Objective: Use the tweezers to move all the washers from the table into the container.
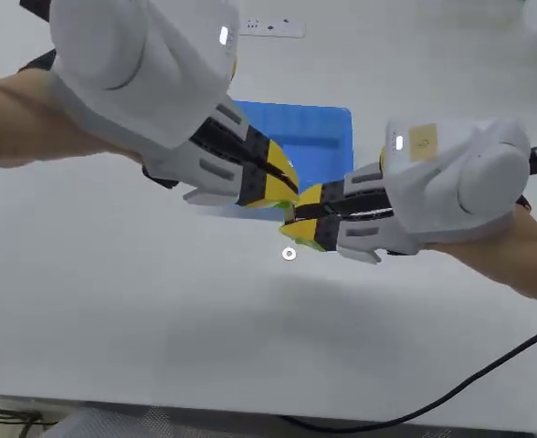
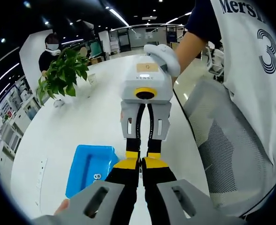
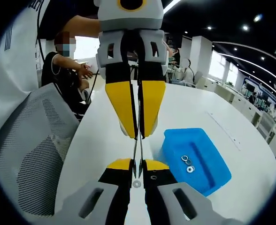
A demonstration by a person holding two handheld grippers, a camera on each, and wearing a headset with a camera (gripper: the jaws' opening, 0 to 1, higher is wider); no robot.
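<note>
Washer [image 1: 289,254], light, flat and slippery, wants nipping across its rim by tweezers [image 3: 138,152] pinched in left gripper [image 3: 138,133] and right gripper [image 3: 137,171].

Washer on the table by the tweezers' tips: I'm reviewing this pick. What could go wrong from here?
1. The washer lies flat on the table at the tweezers' tips; they may slide off it or flick it away.
2. The left gripper and right gripper both crowd the tweezers; uneven pressure could twist them.
3. The container sits to one side; a weak pinch may drop the washer short.
</note>
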